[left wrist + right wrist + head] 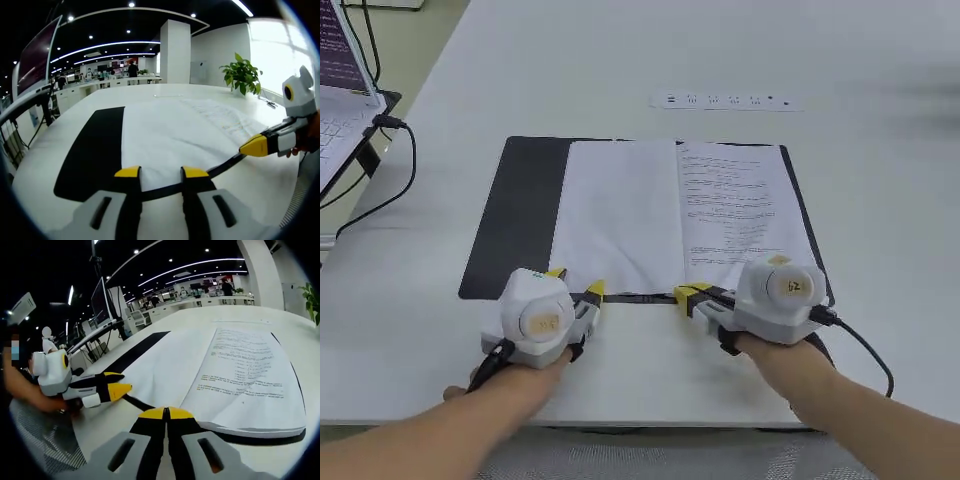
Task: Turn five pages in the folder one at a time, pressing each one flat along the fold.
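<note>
The folder (515, 220) lies open on the table (880, 200), with a blank page (620, 215) on its left half and a printed page (735, 205) on its right. The left gripper (576, 283) sits at the folder's near edge below the blank page, jaws apart and holding nothing. The right gripper (691, 295) sits at the same edge below the printed page, jaws pressed together with nothing between them. A power strip (725, 101) lies beyond the folder's far edge.
</note>
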{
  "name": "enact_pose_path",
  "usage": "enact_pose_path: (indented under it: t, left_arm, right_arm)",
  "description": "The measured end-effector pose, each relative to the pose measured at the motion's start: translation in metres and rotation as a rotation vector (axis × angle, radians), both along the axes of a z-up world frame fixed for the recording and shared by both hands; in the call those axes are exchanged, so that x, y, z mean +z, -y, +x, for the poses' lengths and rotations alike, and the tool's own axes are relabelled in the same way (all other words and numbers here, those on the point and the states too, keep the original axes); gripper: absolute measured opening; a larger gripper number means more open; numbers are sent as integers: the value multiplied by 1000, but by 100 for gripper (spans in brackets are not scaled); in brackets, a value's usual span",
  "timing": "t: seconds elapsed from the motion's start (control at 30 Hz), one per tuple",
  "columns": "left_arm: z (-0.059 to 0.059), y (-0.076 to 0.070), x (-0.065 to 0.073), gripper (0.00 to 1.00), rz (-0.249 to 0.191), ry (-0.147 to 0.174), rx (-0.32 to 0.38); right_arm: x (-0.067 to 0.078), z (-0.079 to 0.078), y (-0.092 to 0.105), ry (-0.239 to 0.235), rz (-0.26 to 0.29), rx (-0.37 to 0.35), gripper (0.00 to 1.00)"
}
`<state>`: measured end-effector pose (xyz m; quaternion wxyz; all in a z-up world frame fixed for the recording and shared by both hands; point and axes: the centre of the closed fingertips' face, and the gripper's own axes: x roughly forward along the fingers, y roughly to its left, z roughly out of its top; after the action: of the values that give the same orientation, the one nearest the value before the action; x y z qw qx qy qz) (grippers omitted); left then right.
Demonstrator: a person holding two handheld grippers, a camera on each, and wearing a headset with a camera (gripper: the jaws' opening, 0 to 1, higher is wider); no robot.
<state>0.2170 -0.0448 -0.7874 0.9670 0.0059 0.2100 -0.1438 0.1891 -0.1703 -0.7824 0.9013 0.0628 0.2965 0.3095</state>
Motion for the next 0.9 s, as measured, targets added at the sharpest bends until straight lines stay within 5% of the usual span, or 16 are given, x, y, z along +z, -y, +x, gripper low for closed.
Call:
enact_pose_path:
  t: [0.07,0.53,0.9]
  left_arm:
    - [0,0,0,30,1,-1,0]
    - [-1,1,0,31,3,-19,-9]
    - [-5,16,2,50,5,-79,-89]
  right_arm:
    - [-5,-7,0,-35,-4,1,0]
    - [33,-15,7,23,69,-45,0]
    - [55,-16,35,56,59,-103,0]
